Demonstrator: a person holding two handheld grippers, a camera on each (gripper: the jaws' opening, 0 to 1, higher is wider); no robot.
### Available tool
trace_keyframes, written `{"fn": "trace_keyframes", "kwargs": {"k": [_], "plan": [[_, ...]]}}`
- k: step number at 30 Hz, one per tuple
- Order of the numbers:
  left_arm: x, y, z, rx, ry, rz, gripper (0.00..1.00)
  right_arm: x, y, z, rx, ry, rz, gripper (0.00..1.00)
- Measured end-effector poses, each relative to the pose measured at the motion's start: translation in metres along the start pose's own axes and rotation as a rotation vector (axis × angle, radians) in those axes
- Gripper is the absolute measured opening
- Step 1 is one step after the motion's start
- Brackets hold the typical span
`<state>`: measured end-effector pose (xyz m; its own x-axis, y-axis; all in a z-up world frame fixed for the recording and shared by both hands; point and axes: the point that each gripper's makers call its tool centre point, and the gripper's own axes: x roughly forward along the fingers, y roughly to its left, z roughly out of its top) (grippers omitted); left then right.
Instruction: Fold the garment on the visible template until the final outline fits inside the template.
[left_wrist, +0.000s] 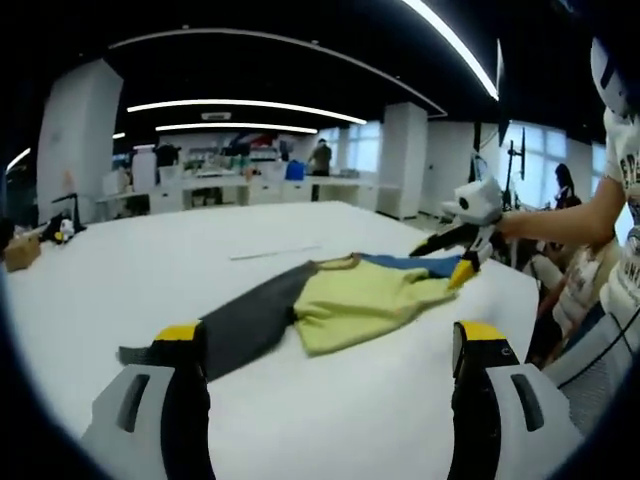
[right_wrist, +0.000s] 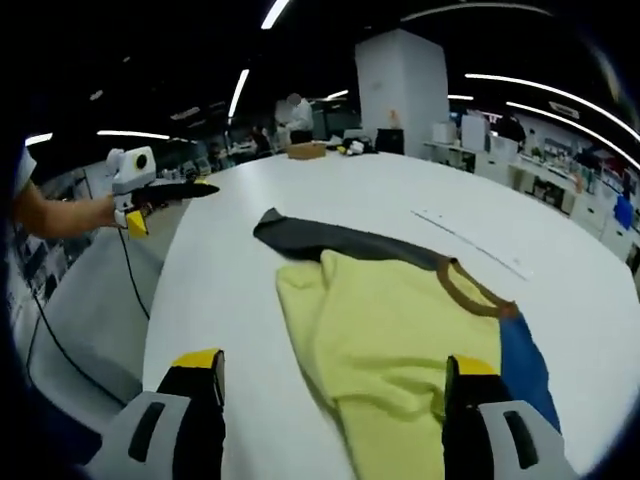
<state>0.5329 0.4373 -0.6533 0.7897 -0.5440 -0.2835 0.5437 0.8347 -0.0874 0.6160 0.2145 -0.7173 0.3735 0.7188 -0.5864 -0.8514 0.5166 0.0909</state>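
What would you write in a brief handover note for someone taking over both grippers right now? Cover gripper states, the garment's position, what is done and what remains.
Left gripper: open, empty, short of the grey sleeve.
Right gripper: open, empty, over the garment's yellow body.
Garment: lying on the white table, grey sleeve stretched out, blue sleeve on the opposite side, brown collar visible.
Done: garment laid out, rumpled rather than flat.
Left: fold both sleeves and body inward; template outline can't be made out.

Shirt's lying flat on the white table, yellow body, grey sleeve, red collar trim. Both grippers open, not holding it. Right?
Not quite: the collar trim is brown, not red, as the right gripper view shows. The rest stands: the shirt lies flat on the white table with a yellow body and a grey sleeve, and the left gripper and right gripper are open, holding nothing.
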Motion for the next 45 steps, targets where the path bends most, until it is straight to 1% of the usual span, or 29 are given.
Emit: {"fn": "trace_keyframes", "kwargs": {"k": [4, 6, 8, 11, 15, 16, 18, 20, 22, 24, 26, 27, 31, 35, 37, 40, 45], "plan": [[-0.001, -0.01, -0.008, 0.032, 0.04, -0.016, 0.99, 0.018, 0.013, 0.007, -0.02, -0.002, 0.027, 0.85], [-0.001, -0.014, -0.01, 0.035, 0.044, -0.025, 0.98, 0.025, 0.018, 0.009, -0.03, -0.004, 0.04, 0.82], [0.0, -0.017, -0.013, 0.036, 0.048, -0.033, 0.98, 0.033, 0.026, 0.01, -0.044, -0.001, 0.056, 0.77], [0.001, -0.023, -0.02, 0.055, 0.07, -0.05, 0.97, 0.047, 0.037, 0.011, -0.059, 0.001, 0.079, 0.7], [0.001, -0.029, -0.024, 0.057, 0.075, -0.061, 0.96, 0.061, 0.048, 0.012, -0.071, 0.0, 0.096, 0.61], [0.001, -0.029, -0.025, 0.057, 0.077, -0.061, 0.95, 0.064, 0.05, 0.012, -0.073, 0.005, 0.098, 0.59], [0.0, -0.031, -0.029, 0.072, 0.091, -0.061, 0.95, 0.07, 0.058, 0.009, -0.068, 0.028, 0.117, 0.51], [-0.002, -0.033, -0.032, 0.076, 0.1, -0.06, 0.94, 0.077, 0.062, 0.007, -0.075, 0.042, 0.114, 0.45], [-0.004, -0.036, -0.033, 0.076, 0.104, -0.061, 0.93, 0.083, 0.065, 0.005, -0.087, 0.053, 0.111, 0.41], [-0.005, -0.039, -0.034, 0.074, 0.105, -0.058, 0.93, 0.09, 0.067, 0.003, -0.097, 0.061, 0.096, 0.36], [-0.006, -0.042, -0.036, 0.068, 0.104, -0.058, 0.92, 0.096, 0.06, 0.0, -0.131, 0.067, 0.037, 0.29], [-0.005, -0.044, -0.038, 0.071, 0.111, -0.063, 0.92, 0.098, 0.061, -0.002, -0.137, 0.075, 0.03, 0.27], [-0.002, -0.053, -0.044, 0.078, 0.135, -0.085, 0.9, 0.106, 0.059, -0.004, -0.165, 0.079, -0.017, 0.24], [-0.001, -0.061, -0.049, 0.071, 0.15, -0.1, 0.9, 0.114, 0.059, -0.007, -0.196, 0.092, -0.045, 0.19], [-0.002, -0.064, -0.049, 0.073, 0.155, -0.104, 0.9, 0.116, 0.056, -0.01, -0.222, 0.106, -0.076, 0.15], [-0.003, -0.066, -0.047, 0.07, 0.15, -0.102, 0.9, 0.118, 0.055, -0.012, -0.223, 0.11, -0.096, 0.1], [-0.004, -0.068, -0.047, 0.072, 0.151, -0.093, 0.88, 0.121, 0.053, -0.012, -0.207, 0.103, -0.105, 0.03]]}}
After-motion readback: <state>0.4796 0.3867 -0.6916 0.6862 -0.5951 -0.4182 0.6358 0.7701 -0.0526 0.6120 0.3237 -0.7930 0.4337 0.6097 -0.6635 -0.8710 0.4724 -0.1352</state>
